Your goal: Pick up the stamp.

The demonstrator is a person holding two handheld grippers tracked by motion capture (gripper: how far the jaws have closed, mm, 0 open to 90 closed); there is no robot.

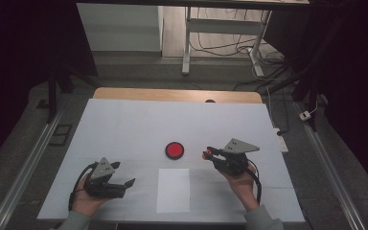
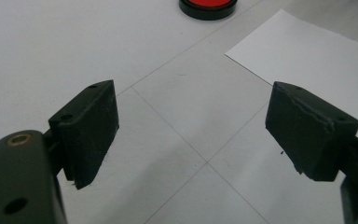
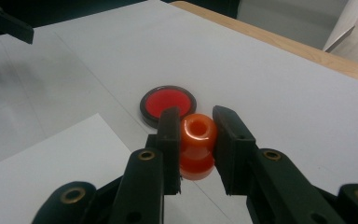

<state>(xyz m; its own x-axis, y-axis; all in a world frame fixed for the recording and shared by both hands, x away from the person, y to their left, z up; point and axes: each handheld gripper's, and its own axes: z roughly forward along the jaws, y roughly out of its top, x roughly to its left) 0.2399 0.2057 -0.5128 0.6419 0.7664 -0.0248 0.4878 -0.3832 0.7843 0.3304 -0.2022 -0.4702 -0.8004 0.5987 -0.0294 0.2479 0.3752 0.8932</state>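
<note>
Orange spool-shaped plastic piece (image 3: 196,144), gripped in right tool (image 1: 211,153), above white tabletop (image 1: 124,129).

Right tool: jaws closed on the waist of the orange piece, hollow end facing up; held off the surface, just right of a red disc with black rim (image 1: 174,150), near but not touching it. Left tool (image 1: 122,175): jaws wide open, nothing between them, at the near left, well apart from the disc. Sheet of white paper (image 1: 173,190): flat on the tabletop, near side of the disc, between the two tools.
</note>
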